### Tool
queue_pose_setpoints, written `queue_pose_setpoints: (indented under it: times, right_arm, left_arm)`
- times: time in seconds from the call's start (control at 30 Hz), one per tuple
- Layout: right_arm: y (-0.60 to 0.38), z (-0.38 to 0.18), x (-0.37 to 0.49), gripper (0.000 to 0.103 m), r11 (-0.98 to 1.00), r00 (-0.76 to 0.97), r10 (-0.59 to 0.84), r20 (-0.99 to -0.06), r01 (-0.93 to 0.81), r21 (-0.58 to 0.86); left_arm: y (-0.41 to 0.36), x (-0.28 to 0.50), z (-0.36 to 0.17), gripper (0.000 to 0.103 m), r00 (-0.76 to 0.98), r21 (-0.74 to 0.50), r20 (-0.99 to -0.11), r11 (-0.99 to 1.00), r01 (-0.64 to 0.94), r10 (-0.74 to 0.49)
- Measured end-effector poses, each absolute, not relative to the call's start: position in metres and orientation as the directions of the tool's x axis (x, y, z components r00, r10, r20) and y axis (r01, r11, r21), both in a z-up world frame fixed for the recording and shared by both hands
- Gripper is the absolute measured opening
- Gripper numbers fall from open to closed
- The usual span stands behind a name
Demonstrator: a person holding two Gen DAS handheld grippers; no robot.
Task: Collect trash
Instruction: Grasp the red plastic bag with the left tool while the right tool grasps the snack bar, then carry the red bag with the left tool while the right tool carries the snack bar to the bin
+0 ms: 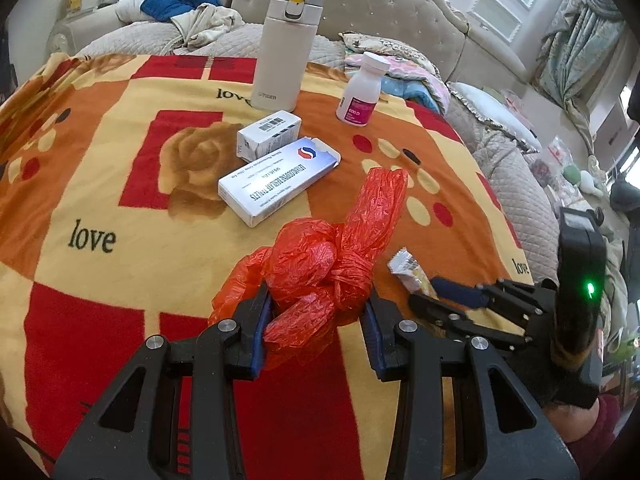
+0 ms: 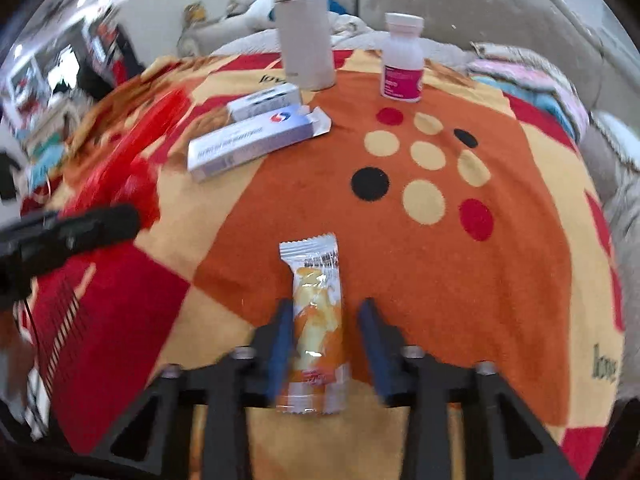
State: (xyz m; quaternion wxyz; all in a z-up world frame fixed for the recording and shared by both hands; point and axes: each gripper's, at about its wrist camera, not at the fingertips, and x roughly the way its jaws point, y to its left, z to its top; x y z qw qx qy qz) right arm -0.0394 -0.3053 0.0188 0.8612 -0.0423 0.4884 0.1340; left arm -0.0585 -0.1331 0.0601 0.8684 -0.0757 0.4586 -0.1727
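Early stage, I'd say: nothing bagged yet. My left gripper (image 1: 316, 312) straddles the knotted red plastic bag (image 1: 320, 264) mid-blanket; whether the fingers actually pinch it, I can't tell. My right gripper (image 2: 324, 332) sits spread around the snack wrapper (image 2: 316, 320), toward the blanket (image 1: 100, 184) right edge, not clamped. Medicine boxes (image 1: 276, 176), pill bottle (image 1: 360, 92), thermos (image 1: 286, 48) untouched near the far edge.

The right tongs (image 2: 325, 320) stand spread around an orange snack wrapper (image 2: 316, 320) on the patterned blanket (image 2: 480, 280). Ahead of them lie two boxes (image 2: 256, 140), a flask (image 2: 306, 36) and a pill bottle (image 2: 403, 60).
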Motion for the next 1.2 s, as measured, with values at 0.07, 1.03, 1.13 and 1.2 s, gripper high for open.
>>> queue_pose_setpoints:
  times: [0.07, 1.03, 1.13, 1.2]
  right_arm:
    - [-0.313, 0.02, -0.046, 0.022, 0.96, 0.485, 0.196, -0.852, -0.27, 0.067]
    - [-0.521, 0.066, -0.163, 0.02, 0.981, 0.631, 0.024, -0.775, 0.134, 0.139]
    - [-0.541, 0.064, -0.173, 0.02, 0.975, 0.631, 0.002, -0.776, 0.173, 0.143]
    - [-0.555, 0.063, -0.179, 0.02, 0.968, 0.631, -0.013, -0.776, 0.203, 0.148]
  left_arm:
    - [-0.139, -0.059, 0.06, 0.037, 0.515, -0.296, -0.769, 0.925, 0.239, -0.38]
    - [-0.369, -0.106, 0.075, 0.037, 0.326, -0.289, -0.765, 0.749, 0.597, -0.555]
    - [-0.39, -0.111, 0.073, 0.037, 0.305, -0.284, -0.769, 0.727, 0.625, -0.563]
    - [-0.406, -0.114, 0.072, 0.037, 0.291, -0.282, -0.77, 0.712, 0.643, -0.568]
